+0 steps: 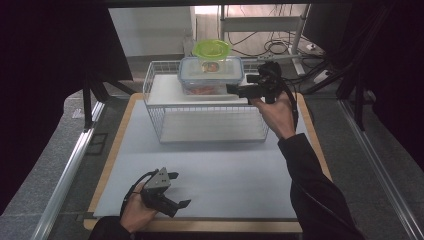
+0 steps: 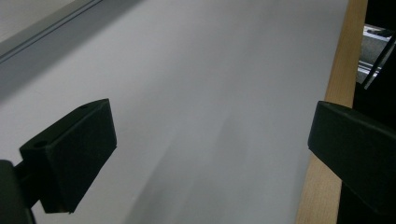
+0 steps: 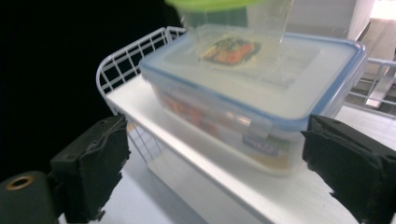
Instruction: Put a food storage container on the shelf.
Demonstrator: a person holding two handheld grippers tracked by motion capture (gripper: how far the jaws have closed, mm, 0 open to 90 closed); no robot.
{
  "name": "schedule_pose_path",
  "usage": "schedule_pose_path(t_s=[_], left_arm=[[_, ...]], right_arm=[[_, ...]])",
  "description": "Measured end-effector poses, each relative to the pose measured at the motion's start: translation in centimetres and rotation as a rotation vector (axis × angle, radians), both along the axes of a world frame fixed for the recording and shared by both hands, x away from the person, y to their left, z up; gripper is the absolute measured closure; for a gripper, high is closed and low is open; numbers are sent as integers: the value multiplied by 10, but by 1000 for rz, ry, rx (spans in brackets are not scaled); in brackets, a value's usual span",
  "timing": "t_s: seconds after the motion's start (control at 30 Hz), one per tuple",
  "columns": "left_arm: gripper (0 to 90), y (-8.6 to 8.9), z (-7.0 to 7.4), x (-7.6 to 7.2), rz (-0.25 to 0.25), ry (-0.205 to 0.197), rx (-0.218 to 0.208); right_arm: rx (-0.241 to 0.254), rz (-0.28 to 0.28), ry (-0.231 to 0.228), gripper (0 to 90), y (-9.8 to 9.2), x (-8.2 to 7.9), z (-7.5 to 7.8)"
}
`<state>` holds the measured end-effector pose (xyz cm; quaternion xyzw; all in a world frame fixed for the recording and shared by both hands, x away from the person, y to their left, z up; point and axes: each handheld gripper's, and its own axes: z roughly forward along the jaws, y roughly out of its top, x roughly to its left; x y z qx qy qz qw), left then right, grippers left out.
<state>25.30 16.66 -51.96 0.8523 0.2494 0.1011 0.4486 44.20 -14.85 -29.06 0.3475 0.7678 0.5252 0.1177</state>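
- Left tool [image 1: 176, 189] nearest the camera, low on the grey mat [image 1: 215, 175], held in the left hand [image 1: 136, 212] by the near edge of the surface [image 1: 112, 150]. Jaws apart, nothing between them; the left gripper view looks along bare mat with the wooden edge at right.
- Right tool [image 1: 231, 89] held out in the right hand [image 1: 276, 114] at the far side, level with the upper shelf [image 1: 162, 90] of the white wire rack [image 1: 155, 117]. It points at the right end of the box.
- Right tool's jaws stand wide apart; in the right gripper view the pads [image 3: 95, 165] flank the box's near corner without pressing on it. Left pad is clear of it; the right pad sits just beside the box, contact cannot be told.
- Box [image 1: 211, 75]: clear plastic, blue-rimmed lid, clip on its end, reddish contents. It rests on the rack's upper shelf, toward the right.
- Cup [image 1: 212, 52] with a green lid stands on the box lid, upright.
- Rack's lower level [image 1: 210, 127] is a white panel.
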Motion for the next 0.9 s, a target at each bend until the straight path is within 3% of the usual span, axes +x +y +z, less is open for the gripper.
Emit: schedule_pose_path(t_s=[0.23,0.37,0.9], left_arm=[[11,-1,0,0,-3,-2,4],[11,-1,0,0,0,-2,2],[0,4,-1,2,36,18,-19]], right_arm=[[-34,8,-53,79,-1,-17,-12],[-33,24,-45,64,-1,-23,-21],[-105,51,-76,16,-9,-52,-72]])
